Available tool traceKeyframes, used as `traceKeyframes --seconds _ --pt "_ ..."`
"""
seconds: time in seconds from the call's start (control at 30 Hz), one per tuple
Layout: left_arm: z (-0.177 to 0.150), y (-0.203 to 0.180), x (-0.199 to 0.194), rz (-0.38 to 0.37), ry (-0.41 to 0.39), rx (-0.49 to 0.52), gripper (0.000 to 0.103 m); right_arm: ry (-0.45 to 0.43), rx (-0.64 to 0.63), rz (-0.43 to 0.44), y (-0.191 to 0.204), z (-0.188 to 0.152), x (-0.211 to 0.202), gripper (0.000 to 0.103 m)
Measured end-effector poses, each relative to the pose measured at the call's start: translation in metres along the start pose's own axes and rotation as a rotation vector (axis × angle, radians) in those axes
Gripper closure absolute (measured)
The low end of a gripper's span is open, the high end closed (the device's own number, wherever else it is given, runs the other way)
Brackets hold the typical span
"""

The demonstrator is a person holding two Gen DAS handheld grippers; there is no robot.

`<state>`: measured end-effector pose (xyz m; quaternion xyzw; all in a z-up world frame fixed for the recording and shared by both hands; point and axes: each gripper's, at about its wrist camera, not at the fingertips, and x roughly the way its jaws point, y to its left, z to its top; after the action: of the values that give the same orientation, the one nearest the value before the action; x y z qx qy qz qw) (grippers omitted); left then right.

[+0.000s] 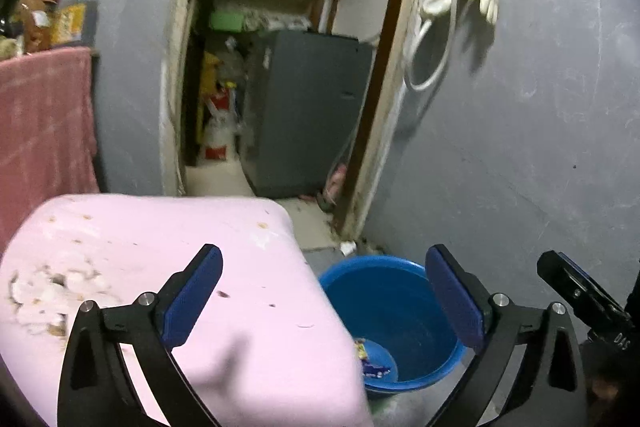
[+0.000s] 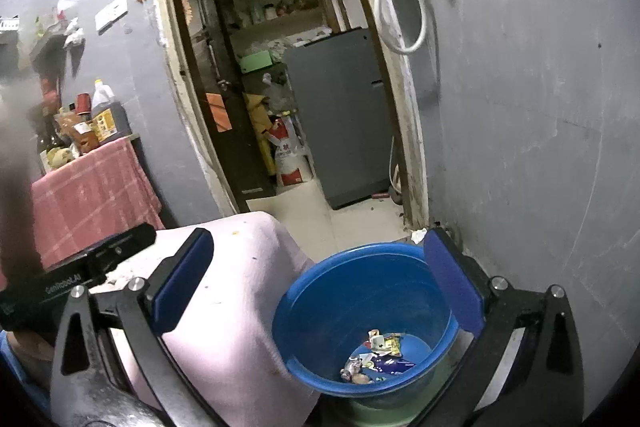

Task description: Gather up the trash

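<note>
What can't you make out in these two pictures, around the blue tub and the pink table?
- Blue tub, left wrist view: the pink cloth hides its near left side and most of the wrappers.
- Crumbs on the cloth, left wrist view: blurred, kind unclear.
- Wrappers, right wrist view: too small to read.
- Tub's base, right wrist view: cut off below by the gripper.

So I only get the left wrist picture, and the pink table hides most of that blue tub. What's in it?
Observer: The right wrist view looks straight into the blue tub: a small heap of wrappers lies on its bottom.
Operator: Is the other gripper carrying anything?
Observer: No, the right gripper is open and empty.
Operator: Anything left outside the tub?
Observer: A crumpled white scrap lies on the floor behind it.
</note>
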<state>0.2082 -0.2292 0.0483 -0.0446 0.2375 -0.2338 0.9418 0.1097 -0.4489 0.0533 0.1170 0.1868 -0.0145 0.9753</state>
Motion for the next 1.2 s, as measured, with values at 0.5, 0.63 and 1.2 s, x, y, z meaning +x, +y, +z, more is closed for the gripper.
traceKeyframes --seconds 0.5,0.63,1.2 --pt "-0.014 0.02 -0.094 0.037 -0.085 -0.005 0.002 -0.062 -0.069 0.018 0.053 -0.011 -0.069 0.0" --pt "-0.022 0.024 -0.114 0.043 -0.098 0.002 0.002 -0.071 -0.086 0.02 0.064 -0.017 -0.082 0.0" --pt "-0.06 0.028 -0.165 0.07 -0.12 0.025 0.002 -0.114 -0.118 -0.008 0.086 -0.044 -0.127 0.0"
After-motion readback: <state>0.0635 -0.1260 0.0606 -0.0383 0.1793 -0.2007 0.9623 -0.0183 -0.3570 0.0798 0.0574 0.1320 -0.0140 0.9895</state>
